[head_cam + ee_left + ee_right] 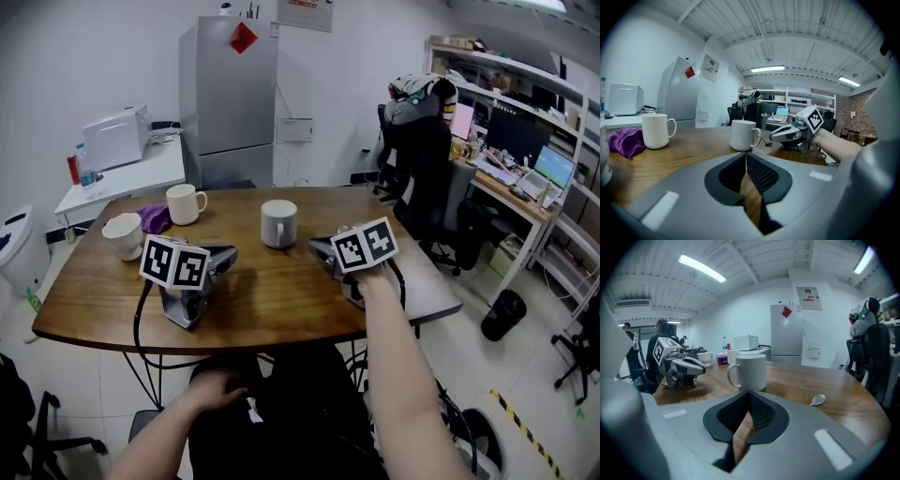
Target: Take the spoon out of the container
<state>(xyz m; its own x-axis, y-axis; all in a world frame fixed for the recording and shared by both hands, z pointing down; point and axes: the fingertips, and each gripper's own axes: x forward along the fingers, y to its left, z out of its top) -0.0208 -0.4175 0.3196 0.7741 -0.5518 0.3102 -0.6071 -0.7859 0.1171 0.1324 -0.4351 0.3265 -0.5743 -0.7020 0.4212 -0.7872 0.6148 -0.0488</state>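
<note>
A small metal spoon [818, 400] lies bare on the wooden table [281, 300], to the right of a grey mug [278, 223] [750, 371] at the table's middle. My right gripper [314, 247] [749, 393] is held by a hand just right of that mug, jaws shut with nothing between them. The left gripper [230, 253] [746, 154] rests on the table left of the mug with no hand on it, jaws shut and empty. Both point at the grey mug [743, 135]. I cannot see into the mug.
A white mug [185, 203], a second white cup [123, 235] and a purple cloth [156, 219] sit at the table's far left. A grey refrigerator [230, 94] stands behind, an office chair [422, 178] to the right. The person's left hand [216, 389] rests in the lap.
</note>
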